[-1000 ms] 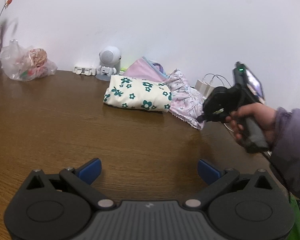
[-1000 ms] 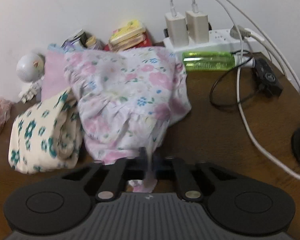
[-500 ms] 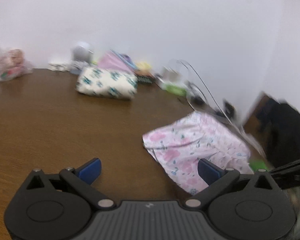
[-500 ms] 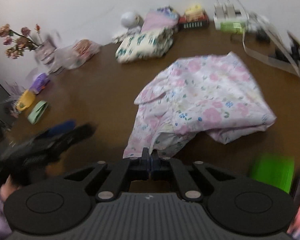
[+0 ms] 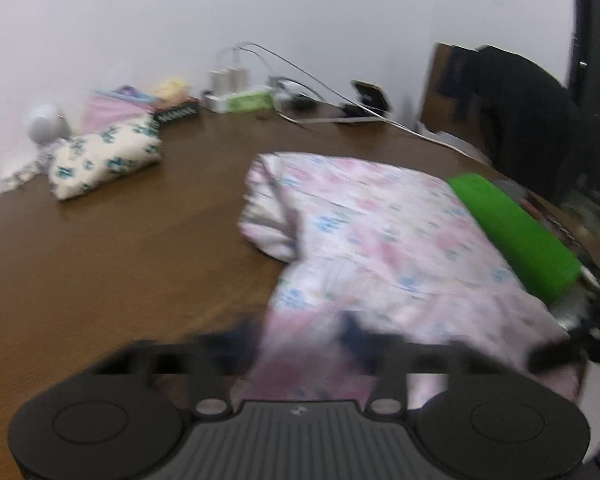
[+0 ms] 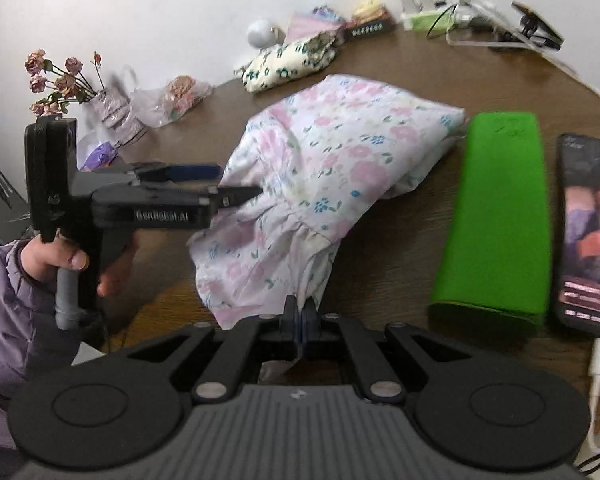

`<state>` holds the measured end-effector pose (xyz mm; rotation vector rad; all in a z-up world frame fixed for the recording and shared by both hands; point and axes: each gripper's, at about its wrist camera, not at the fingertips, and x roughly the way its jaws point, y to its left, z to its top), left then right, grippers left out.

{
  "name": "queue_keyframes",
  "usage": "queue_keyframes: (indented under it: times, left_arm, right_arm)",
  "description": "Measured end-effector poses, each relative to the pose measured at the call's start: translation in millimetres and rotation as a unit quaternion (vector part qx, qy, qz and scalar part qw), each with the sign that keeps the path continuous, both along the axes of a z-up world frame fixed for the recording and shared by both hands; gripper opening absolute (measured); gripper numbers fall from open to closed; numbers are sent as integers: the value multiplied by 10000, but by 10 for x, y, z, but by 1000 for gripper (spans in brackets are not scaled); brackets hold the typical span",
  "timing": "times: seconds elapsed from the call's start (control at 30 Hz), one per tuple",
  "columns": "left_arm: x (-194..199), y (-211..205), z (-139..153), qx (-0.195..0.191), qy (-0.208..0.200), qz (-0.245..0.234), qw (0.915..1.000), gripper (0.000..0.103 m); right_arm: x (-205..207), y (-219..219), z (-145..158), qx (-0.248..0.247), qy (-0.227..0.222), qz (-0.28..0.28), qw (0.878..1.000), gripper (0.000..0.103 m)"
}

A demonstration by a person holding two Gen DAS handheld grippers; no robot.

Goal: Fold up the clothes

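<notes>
- The pink floral garment (image 6: 332,168) lies crumpled on the brown table (image 6: 400,240), in its middle, with the green case as the reference landmark.
- The green case (image 6: 496,216) rests flat on the table; the garment's edge sits just beside the long side of the case that faces away from the phone.
- The phone (image 6: 588,232) lies on the other side of the green case, screen lit, with a white cable at its near end.
- The right gripper (image 6: 299,316) is clenched on the near hem of the garment, fingers pressed together with fabric between them.
- The left gripper (image 6: 240,188), held by a hand (image 6: 56,260) in a lilac sleeve, reaches the garment edge farthest from the green case. One finger tip touches the fabric; the left wrist view is motion-blurred, so whether it is released or clenched cannot be told.
- A folded cream garment with green flowers (image 6: 288,64) lies beyond the floral garment, well apart from the green case, near the wall.
</notes>
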<state>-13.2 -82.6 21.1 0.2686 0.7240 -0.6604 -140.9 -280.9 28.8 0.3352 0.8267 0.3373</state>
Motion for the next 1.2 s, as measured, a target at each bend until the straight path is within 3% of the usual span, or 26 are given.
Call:
queue_keyframes:
  times: [0.17,0.33,0.4,0.43,0.53,0.57,0.63,0.7,0.8,0.87,0.97,1.0,1.07,1.1,1.13,1.2]
  left_arm:
    - [-197,272,-7,-341,37,863,9957,4]
    - [-581,516,59,-246,-346,1515,9875,6]
    - [-734,614,85,-207,-498,1774,9827,23]
    - [-811,663,98,-188,-574,1903,9799,39]
    - [-1050,785,150,-146,-873,2227,9709,73]
    - [-1158,756,198,-174,-1179,2143,9695,77]
    - [-1369,625,225,-141,-1759,1741,9688,89]
    - [-1556,436,171,100,-2244,1131,9679,94]
    - [-1697,150,-43,686,-2624,340,9619,96]
    - [-1688,61,-158,938,-2718,342,9572,95]
    - [-1525,170,-192,916,-2393,650,9644,85]
    - [-1460,226,-192,878,-2242,771,9675,75]
    - [-1329,337,-191,800,-1939,1010,9725,38]
    - [-1264,393,-191,761,-1786,1130,9745,8]
    - [-1198,456,-194,684,-1591,1260,9768,3]
    - [-1115,600,-186,422,-1249,1482,9801,3]
  right_arm:
    - [69,90,-73,-215,-206,-31,9996,2]
    - [173,231,-117,-294,-601,-75,9977,2]
    - [239,266,-143,-216,-592,-69,9980,2]
    - [272,283,-155,-177,-587,-66,9981,3]
    - [311,352,-131,-88,-639,79,9979,3]
    - [312,343,-109,88,-632,125,9979,3]
    - [332,241,-105,939,-386,200,9946,2]
    - [346,153,-95,1665,-184,190,9857,2]
    - [336,44,-15,2200,-264,-27,9751,2]
    - [306,37,76,2303,-378,-39,9724,2]
    - [275,52,132,2193,-458,-64,9746,2]
    - [265,57,149,2152,-483,-73,9753,2]
    - [244,67,184,2072,-534,-90,9768,2]
    - [234,73,201,2032,-559,-99,9775,2]
    - [224,78,218,1991,-584,-107,9782,2]
    - [216,100,220,1659,-640,-224,9838,2]
